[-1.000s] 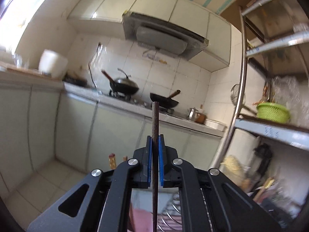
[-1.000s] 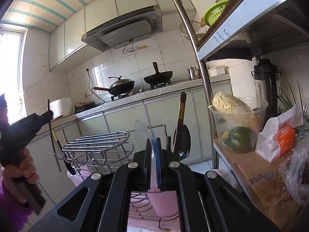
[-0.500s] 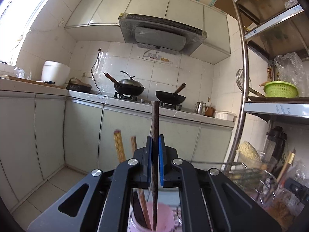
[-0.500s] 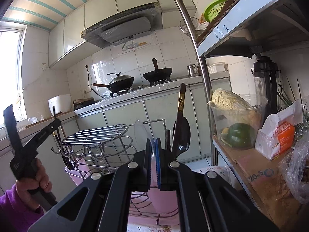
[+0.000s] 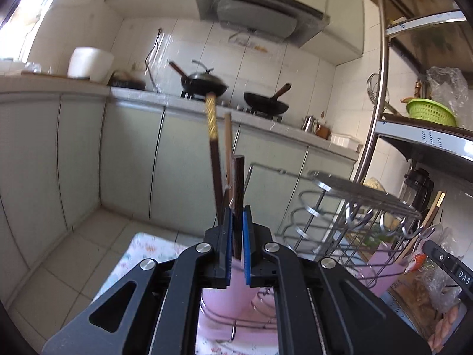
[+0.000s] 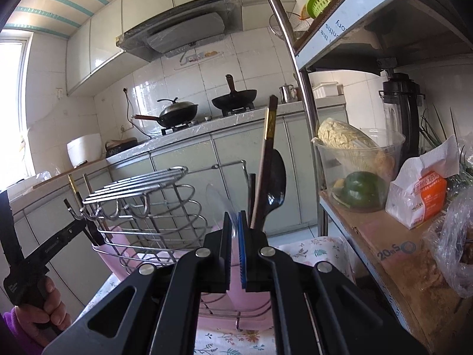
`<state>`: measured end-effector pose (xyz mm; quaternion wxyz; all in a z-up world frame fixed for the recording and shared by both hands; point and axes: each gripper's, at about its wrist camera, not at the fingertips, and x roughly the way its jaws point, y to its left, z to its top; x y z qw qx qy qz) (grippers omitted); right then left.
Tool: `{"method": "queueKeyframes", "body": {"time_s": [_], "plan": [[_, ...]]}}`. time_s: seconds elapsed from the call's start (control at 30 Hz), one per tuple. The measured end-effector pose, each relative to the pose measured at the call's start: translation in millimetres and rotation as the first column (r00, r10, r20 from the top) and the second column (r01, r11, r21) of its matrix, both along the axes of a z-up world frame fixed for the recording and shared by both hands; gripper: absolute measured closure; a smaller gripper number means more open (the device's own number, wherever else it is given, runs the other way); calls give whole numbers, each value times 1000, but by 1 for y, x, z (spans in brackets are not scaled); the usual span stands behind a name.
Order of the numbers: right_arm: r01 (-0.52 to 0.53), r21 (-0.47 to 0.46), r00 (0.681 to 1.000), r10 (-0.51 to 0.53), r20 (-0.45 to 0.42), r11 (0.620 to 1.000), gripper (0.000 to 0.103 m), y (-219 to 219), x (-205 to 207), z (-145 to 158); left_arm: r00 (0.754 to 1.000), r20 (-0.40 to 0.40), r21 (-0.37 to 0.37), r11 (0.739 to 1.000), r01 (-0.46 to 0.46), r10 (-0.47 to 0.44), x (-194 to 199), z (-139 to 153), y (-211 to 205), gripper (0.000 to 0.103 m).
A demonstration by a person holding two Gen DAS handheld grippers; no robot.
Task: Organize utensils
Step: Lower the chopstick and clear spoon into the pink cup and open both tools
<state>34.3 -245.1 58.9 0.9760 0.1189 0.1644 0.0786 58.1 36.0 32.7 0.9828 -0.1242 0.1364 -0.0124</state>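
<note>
My left gripper (image 5: 236, 216) is shut on a dark brown chopstick (image 5: 238, 183) that stands upright between its blue pads. Just behind it, a gold-topped chopstick (image 5: 213, 136) and a pale wooden one lean in a pink cup (image 5: 224, 295) beneath the jaws. My right gripper (image 6: 233, 219) is shut on a clear plastic spoon (image 6: 218, 198), bowl up. Behind it, a black spoon (image 6: 276, 183) and a gold-banded chopstick (image 6: 269, 130) stand in another pink cup (image 6: 236, 298). A wire rack (image 6: 142, 189) stands between the two cups. A hand holds the left gripper (image 6: 88, 230) at the rack's left end.
A steel shelf unit (image 6: 307, 118) rises close on the right, bearing a clear tub of vegetables (image 6: 357, 159), a blender (image 6: 402, 103) and a paper packet (image 6: 419, 198). A floral cloth (image 5: 142, 251) covers the table. Cabinets and a counter with woks (image 5: 204, 82) lie beyond.
My left gripper has come down with the chopstick still in it, so the pink cup, its chopsticks and the wire rack now fill the lower view. The right gripper has hardly moved.
</note>
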Motion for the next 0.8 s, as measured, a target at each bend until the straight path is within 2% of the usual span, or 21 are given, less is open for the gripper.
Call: {"method": "queueKeyframes", "body": {"time_s": [0.2, 0.43, 0.5, 0.57, 0.6, 0.63, 0.67, 0.7, 0.8], "plan": [[5, -9, 1000, -5, -20, 1000, 98, 1, 0, -4, 998, -57, -18, 1000, 8, -9, 5, -7, 2, 97], [-9, -22, 999, 8, -44, 1000, 95, 8, -3, -7, 996, -83, -16, 1000, 15, -16, 2, -8, 2, 97], [-10, -21, 999, 9, -49, 1000, 93, 9, -4, -7, 995, -97, -20, 1000, 9, -11, 1, -8, 3, 89], [-7, -21, 998, 6, -58, 1000, 91, 10, -5, -8, 994, -109, -40, 999, 10, -15, 0, -8, 5, 75], [-9, -23, 998, 8, -63, 1000, 88, 11, -6, -8, 993, -115, -50, 999, 10, -15, -1, -8, 6, 73], [-10, -21, 998, 9, -68, 1000, 77, 12, -7, -8, 993, -121, -57, 998, 11, -18, -1, -8, 7, 71], [-17, -10, 997, 16, -69, 1000, 72, 12, -8, -9, 991, -128, -64, 998, 14, -23, -1, -7, 8, 70], [-19, -5, 997, 18, -71, 1000, 69, 11, -9, -8, 990, -138, -72, 997, 15, -24, -2, -7, 9, 69], [-36, -9, 996, 35, -77, 999, 69, 14, -15, -7, 988, -153, -92, 996, 11, -25, -7, -5, 11, 68]]}}
